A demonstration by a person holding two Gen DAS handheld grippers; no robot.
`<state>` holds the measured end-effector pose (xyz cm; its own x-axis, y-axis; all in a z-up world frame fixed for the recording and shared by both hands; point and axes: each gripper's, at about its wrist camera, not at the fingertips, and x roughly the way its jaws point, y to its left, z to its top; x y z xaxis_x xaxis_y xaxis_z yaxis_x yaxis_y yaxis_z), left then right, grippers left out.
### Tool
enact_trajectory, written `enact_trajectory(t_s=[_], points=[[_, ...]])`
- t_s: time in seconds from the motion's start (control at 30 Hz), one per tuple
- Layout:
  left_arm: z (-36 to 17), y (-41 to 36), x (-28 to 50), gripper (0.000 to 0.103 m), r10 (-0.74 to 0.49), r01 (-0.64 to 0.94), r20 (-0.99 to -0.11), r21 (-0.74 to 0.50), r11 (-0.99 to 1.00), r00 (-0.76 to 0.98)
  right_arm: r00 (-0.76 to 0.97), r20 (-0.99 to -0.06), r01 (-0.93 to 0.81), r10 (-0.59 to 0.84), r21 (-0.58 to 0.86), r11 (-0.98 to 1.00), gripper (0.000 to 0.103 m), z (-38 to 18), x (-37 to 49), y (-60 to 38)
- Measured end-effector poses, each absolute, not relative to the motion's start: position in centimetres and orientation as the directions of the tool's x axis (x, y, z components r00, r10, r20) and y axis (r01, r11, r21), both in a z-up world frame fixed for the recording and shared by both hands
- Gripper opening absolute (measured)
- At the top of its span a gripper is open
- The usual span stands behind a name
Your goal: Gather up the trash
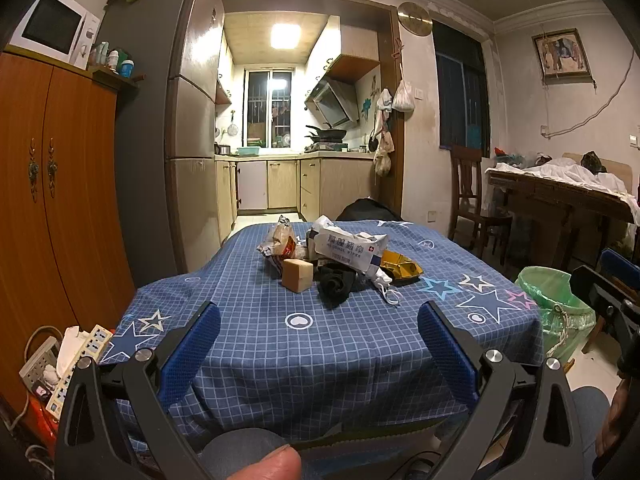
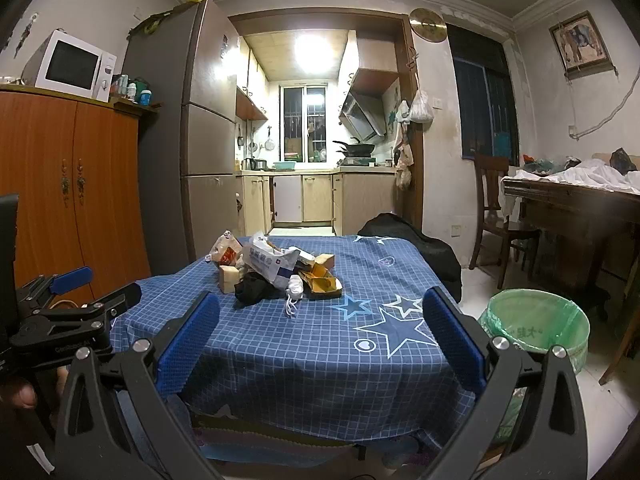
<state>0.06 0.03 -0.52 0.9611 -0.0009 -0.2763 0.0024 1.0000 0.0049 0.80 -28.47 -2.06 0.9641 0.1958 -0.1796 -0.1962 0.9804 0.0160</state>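
1. Standing at the far left is an orange wooden cupboard [image 1: 52, 184] with a white microwave [image 1: 56, 30] on top; power strips [image 1: 76, 364] lie in a tangle on the floor beside it.
2. Next comes the left tongs [image 1: 319, 344], jaws spread wide with nothing between the blue pads [image 1: 192, 352] — held short of the table's near edge, well back from the trash.
3. The table [image 1: 320, 360], under a blue checked cloth with stars, carries the trash in one heap near its far middle: a bread wrapper [image 1: 280, 246], a tan block [image 1: 297, 275] in front of it, a black crumpled cloth [image 1: 336, 284], a white wipes pack [image 1: 350, 250] lying across the top, a white face mask [image 1: 386, 286] and a gold foil wrapper [image 1: 400, 268] at the right end.
4. The right tongs [image 2: 320, 336] are likewise fully open and empty, aimed at the same heap from the near edge.
5. On the floor just right of the table stands a bin [image 2: 536, 326] lined with a green bag — mouth open.
6. Farther right, a wooden chair [image 2: 496, 216] and a dark side table [image 2: 580, 208] sit against the wall.
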Motion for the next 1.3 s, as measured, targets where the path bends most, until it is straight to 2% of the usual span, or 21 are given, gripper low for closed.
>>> enact_trajectory(t_s=[1.3], points=[[-0.4,-0.2,0.3,0.098,-0.006,0.008,-0.311,0.004,1.000,0.950,0.958,-0.229,-0.180,0.175,0.002,0.984,0.098,-2.2,1.9,-28.5]])
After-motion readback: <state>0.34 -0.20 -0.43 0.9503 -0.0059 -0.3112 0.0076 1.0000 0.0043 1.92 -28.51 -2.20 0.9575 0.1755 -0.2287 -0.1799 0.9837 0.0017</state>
